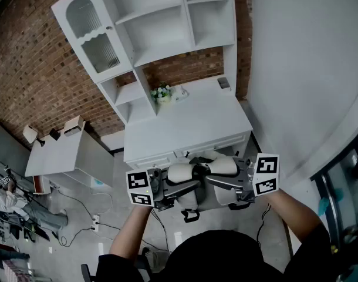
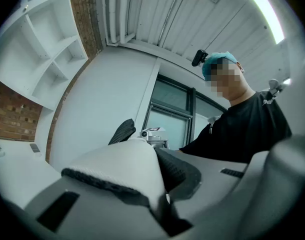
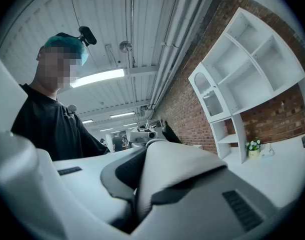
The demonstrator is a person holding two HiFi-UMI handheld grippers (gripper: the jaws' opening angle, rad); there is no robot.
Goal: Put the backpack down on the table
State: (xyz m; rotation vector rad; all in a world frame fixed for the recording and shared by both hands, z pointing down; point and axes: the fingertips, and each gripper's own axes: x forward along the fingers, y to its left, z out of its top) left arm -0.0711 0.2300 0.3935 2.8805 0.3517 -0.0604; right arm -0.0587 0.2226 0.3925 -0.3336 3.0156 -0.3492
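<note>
I hold a white and grey backpack in the air just in front of the white table. My left gripper is shut on its left shoulder strap. Just beside it, my right gripper is shut on the right strap. Both grippers point level, towards each other. In the left gripper view the padded white strap, lined with black mesh, fills the space between the jaws of the left gripper. The right gripper view shows the same with the other strap in the right gripper.
The table carries a tall white shelf unit at its back, a small flower pot and a dark object. A grey side table stands to the left. Cables lie on the floor. A white wall is on the right.
</note>
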